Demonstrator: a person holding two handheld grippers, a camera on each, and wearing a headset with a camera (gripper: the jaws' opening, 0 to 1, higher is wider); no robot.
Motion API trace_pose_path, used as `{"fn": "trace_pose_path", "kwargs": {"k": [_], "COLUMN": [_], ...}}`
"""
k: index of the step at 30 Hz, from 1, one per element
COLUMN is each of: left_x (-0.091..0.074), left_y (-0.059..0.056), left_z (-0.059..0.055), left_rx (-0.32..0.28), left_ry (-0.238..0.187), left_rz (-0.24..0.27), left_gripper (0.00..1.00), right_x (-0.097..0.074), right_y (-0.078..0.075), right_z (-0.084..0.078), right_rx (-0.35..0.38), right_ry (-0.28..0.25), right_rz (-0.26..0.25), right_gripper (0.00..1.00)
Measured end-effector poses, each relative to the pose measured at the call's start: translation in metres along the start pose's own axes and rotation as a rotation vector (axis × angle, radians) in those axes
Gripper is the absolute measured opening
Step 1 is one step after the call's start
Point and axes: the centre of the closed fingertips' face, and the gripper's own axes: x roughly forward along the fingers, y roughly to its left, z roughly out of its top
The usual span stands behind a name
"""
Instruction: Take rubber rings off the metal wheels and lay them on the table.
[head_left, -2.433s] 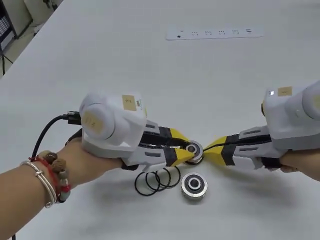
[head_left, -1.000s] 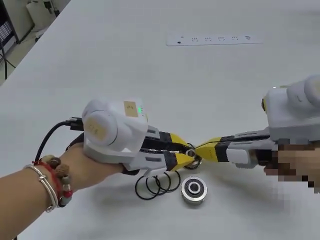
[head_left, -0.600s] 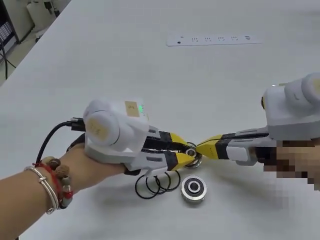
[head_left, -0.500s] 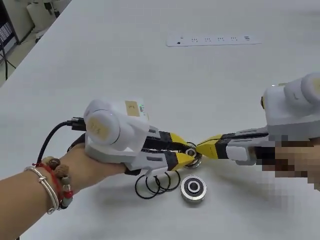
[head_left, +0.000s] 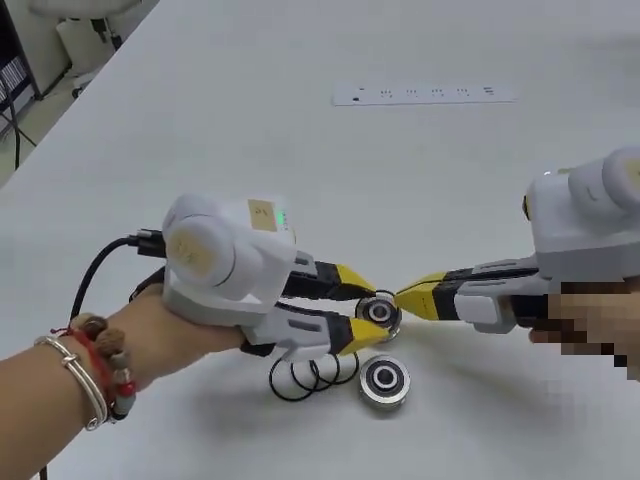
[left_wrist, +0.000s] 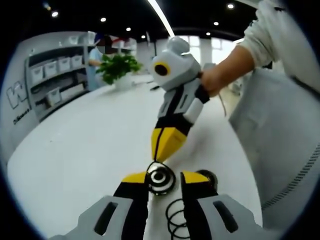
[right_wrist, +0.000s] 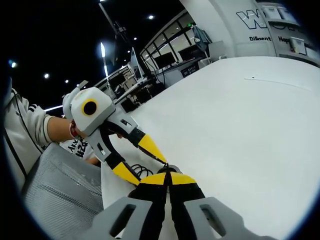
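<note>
The wheel (head_left: 379, 312) is clamped in the left gripper (head_left: 371, 310). Its ring (left_wrist: 156, 152), at the wheel's right edge, is pinched by the closed right gripper (head_left: 403, 298).

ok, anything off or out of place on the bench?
Nothing stands out. The left gripper clamps one wheel, with the right gripper shut at its rim. The loose rings overlap flat on the table beside the second wheel.

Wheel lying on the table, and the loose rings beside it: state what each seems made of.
Wheel: likely steel, with a bright polished rim that catches highlights and a dark centre. Rings: probably rubber, thin, matte black, no shine, lying in overlapping loops.
</note>
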Motion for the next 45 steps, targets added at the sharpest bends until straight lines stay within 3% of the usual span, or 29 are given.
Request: {"fn": "trace_pose_path", "kwargs": {"k": [17, 31, 37, 45], "left_x": [-0.052, -0.098, -0.115, -0.137], "left_y": [-0.004, -0.014, -0.019, -0.020], "left_z": [0.035, 0.033, 0.026, 0.021], "left_rx": [-0.025, -0.013, -0.021, -0.050], "left_ry": [-0.089, -0.080, -0.074, -0.097], "left_rz": [0.072, 0.129, 0.162, 0.221], "left_gripper": [0.53, 0.66, 0.73, 0.78], "right_x": [-0.011, -0.011, -0.007, -0.001], "right_y": [0.011, 0.031, 0.041, 0.054], "right_z": [0.014, 0.023, 0.024, 0.027], "right_rx": [-0.035, -0.065, -0.083, -0.104], "right_ry": [-0.023, -0.030, -0.021, -0.014], "right_rz": [-0.011, 0.016, 0.031, 0.051], "right_gripper": [0.00, 0.00, 0.00, 0.00]}}
